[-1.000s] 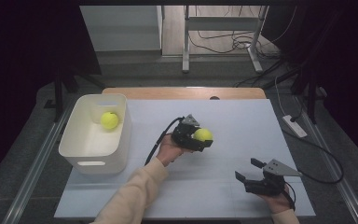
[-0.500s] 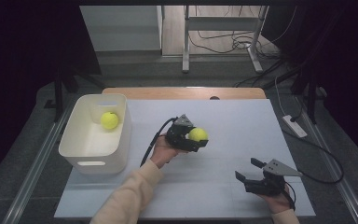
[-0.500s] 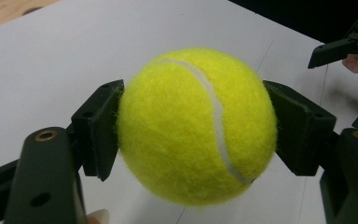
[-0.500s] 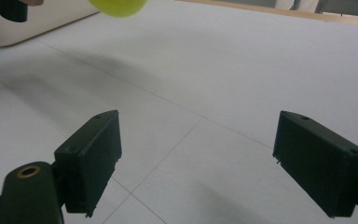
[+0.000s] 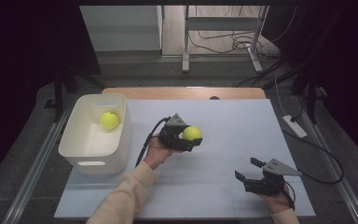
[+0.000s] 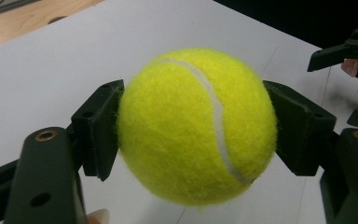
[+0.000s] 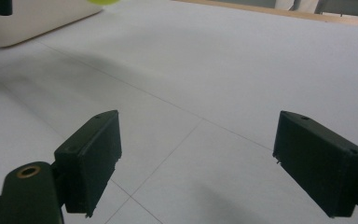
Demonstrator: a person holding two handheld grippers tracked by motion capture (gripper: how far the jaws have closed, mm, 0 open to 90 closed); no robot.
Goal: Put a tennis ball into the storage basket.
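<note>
Left gripper (image 5: 192, 138) clamped on a tennis ball (image 6: 196, 126), pads (image 6: 99, 126) pressing it from both sides, clear above the white table (image 5: 223, 116). Right gripper (image 7: 198, 161) spread wide, nothing between its pads, well apart from that ball.

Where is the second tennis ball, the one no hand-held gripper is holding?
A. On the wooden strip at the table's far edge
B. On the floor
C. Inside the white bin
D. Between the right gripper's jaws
C: the high view shows one ball lying in the white bin, while the left hand-held gripper clamps the other ball.
</note>
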